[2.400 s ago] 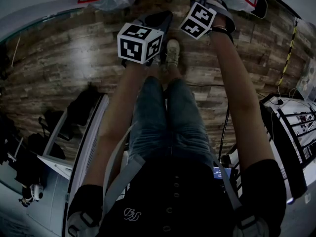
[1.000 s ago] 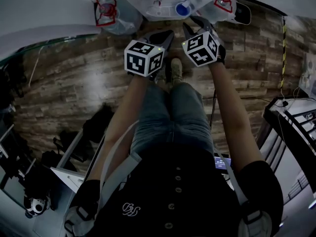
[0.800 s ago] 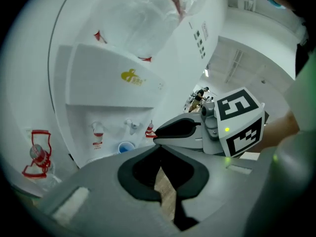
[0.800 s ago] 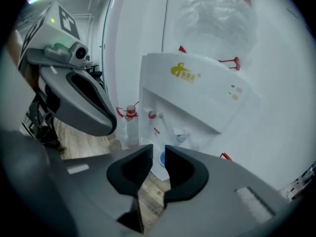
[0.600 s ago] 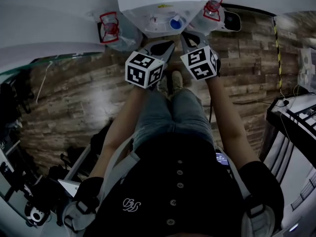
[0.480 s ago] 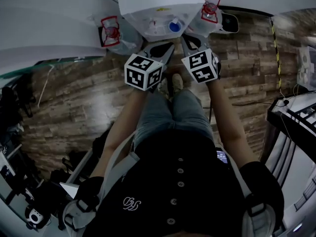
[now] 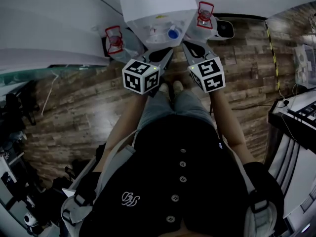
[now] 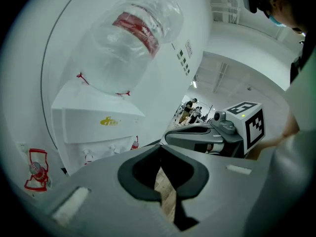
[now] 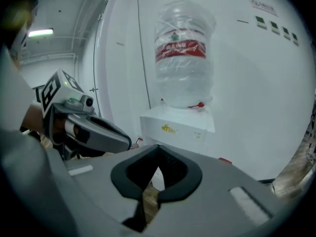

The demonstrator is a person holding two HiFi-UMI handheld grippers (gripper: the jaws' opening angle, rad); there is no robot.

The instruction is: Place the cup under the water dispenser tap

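No cup shows in any view. The white water dispenser stands straight ahead, with a blue tap on its front and a clear bottle with a red label on top. My left gripper and right gripper are raised side by side and point at its front without touching it. Both are shut with nothing between the jaws. In the left gripper view the closed tips sit below the dispenser body. In the right gripper view the closed tips lie under the dispenser.
Two spare water bottles with red handles stand on the floor beside the dispenser, one on the left and one on the right. A white wall runs behind them. Wood-pattern floor lies below, and a dark rack stands at the right edge.
Both grippers have risen and come closer to the dispenser front. The dispenser now sits larger and lower in the head view.
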